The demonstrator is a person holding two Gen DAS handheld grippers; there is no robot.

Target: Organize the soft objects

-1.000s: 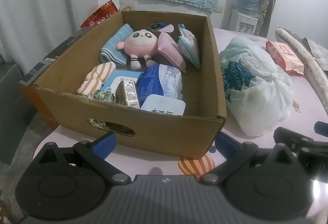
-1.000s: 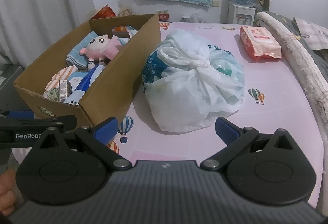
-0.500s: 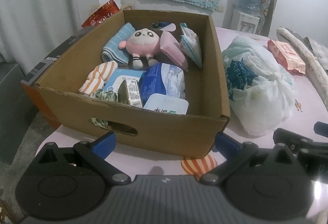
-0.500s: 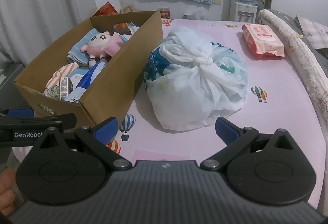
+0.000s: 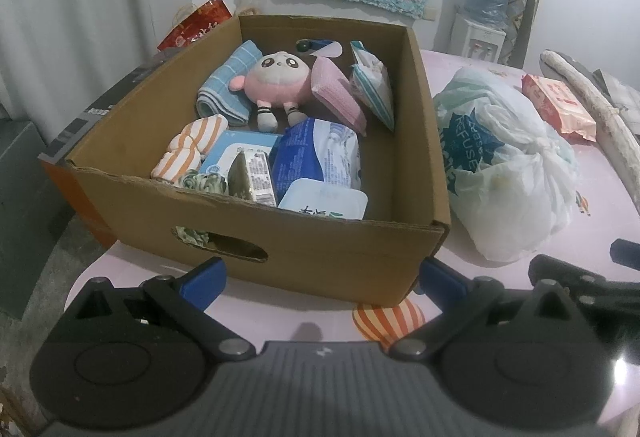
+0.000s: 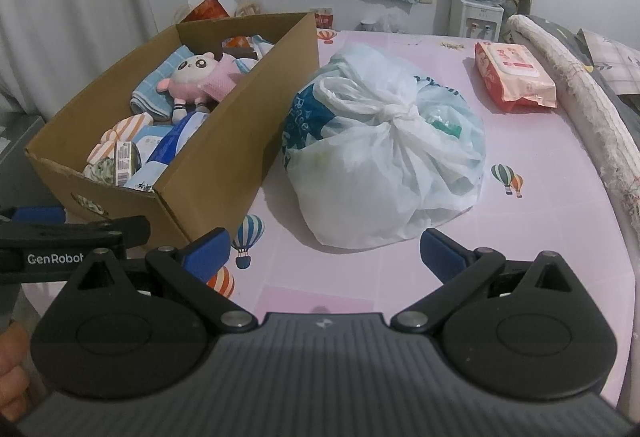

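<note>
Two claws, the left claw (image 5: pixel 322 275) and right claw (image 6: pixel 325 251), are wide open and hold nothing, near a brown cardboard box (image 5: pixel 312 249) of soft things beside a tied white plastic bag (image 6: pixel 384 161).

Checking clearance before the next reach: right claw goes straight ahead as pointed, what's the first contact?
Probably the knotted white plastic bag, lying dead ahead of the open right claw on the pink table. Depth is uncertain.

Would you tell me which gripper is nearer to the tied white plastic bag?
Right. The right gripper faces the plastic bag directly; the left gripper sits before the cardboard box, bag off to its right.
</note>
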